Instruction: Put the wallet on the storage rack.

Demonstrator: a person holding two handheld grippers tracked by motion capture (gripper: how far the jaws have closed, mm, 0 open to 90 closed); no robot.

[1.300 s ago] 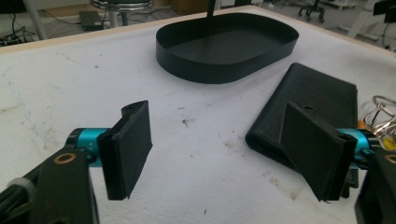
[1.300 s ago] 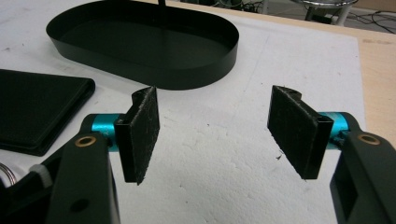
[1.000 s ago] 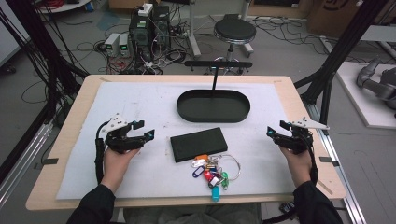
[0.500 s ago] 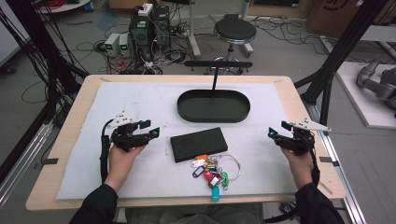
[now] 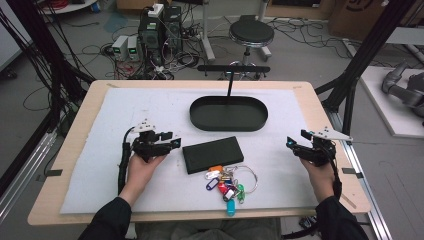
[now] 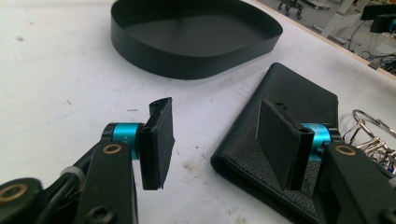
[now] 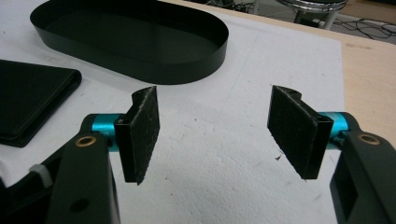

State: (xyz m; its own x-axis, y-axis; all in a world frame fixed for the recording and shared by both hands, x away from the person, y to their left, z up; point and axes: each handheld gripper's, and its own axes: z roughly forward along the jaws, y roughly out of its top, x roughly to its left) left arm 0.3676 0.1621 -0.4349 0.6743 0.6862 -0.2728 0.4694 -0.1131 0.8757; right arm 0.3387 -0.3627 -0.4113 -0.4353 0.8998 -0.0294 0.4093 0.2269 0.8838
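A black leather wallet [image 5: 212, 153] lies flat on the white mat [image 5: 150, 110], with a bunch of keys with coloured tags [image 5: 227, 182] just in front of it. My left gripper [image 5: 172, 143] sits right at the wallet's left end. Its jaws have just been closing and stand open; in the left gripper view the wallet [image 6: 289, 116] lies under the right pad [image 6: 275, 135], its near corner reaching into the gap, untouched by the pads. My right gripper [image 5: 292, 145] rests open at the mat's right edge with bare mat between its pads [image 7: 140, 130].
A black oval tray [image 5: 228, 114] stands empty behind the wallet, also seen as a tray [image 6: 187, 37] and tray [image 7: 135, 37] in the gripper views. A black T-shaped stand [image 5: 233, 72] rises at the table's far edge. The wooden table rim [image 5: 330, 120] borders the mat.
My left hand has slid right, bringing its gripper up to the wallet's left end, and its jaws have narrowed. The right hand has stayed put.
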